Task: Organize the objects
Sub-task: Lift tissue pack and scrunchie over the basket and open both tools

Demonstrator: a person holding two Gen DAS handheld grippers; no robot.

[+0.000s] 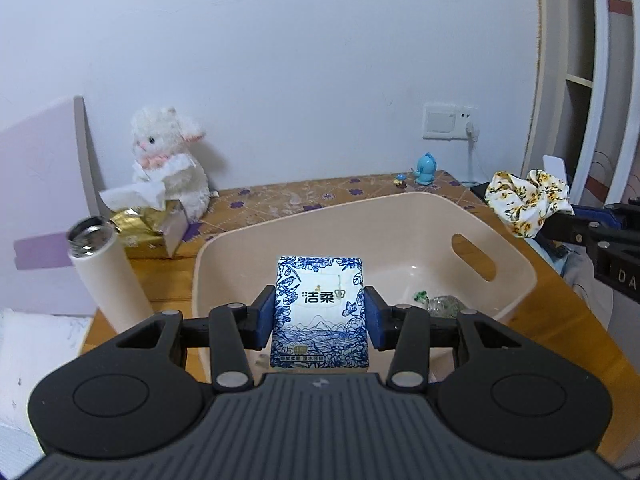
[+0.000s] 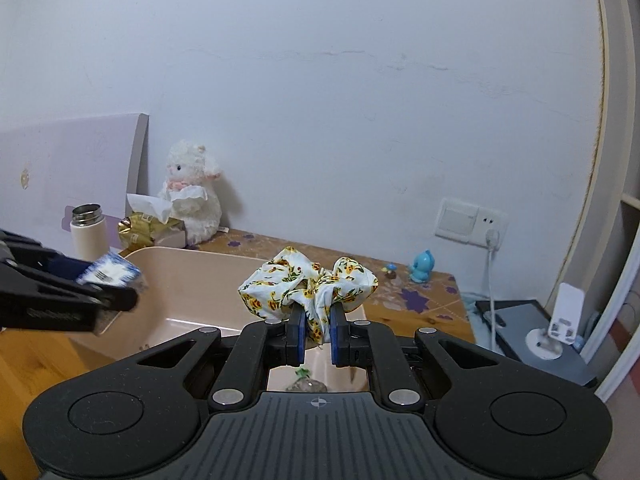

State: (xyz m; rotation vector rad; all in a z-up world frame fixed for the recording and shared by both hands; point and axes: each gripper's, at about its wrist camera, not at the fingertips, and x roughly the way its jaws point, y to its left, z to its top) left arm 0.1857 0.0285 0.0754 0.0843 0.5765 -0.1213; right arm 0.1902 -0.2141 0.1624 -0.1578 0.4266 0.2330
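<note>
My left gripper (image 1: 320,316) is shut on a blue-and-white tissue pack (image 1: 319,312), held upright above the near part of a beige plastic basket (image 1: 460,216). In the right wrist view the same pack (image 2: 109,273) shows at the left over the basket (image 2: 188,276). My right gripper (image 2: 318,334) is shut on a floral fabric scrunchie (image 2: 308,284), held above the basket's right side. From the left wrist view that scrunchie (image 1: 524,200) hangs past the basket's right rim. A small green-and-clear item (image 1: 440,304) lies on the basket floor.
A white thermos (image 1: 106,280) stands left of the basket. Behind it sit a gold tissue box (image 1: 148,224) and a white plush lamb (image 1: 172,160). A blue figurine (image 1: 426,168) is by the wall socket (image 1: 448,122). A dark tablet (image 2: 532,336) and white stand (image 2: 560,328) lie at right.
</note>
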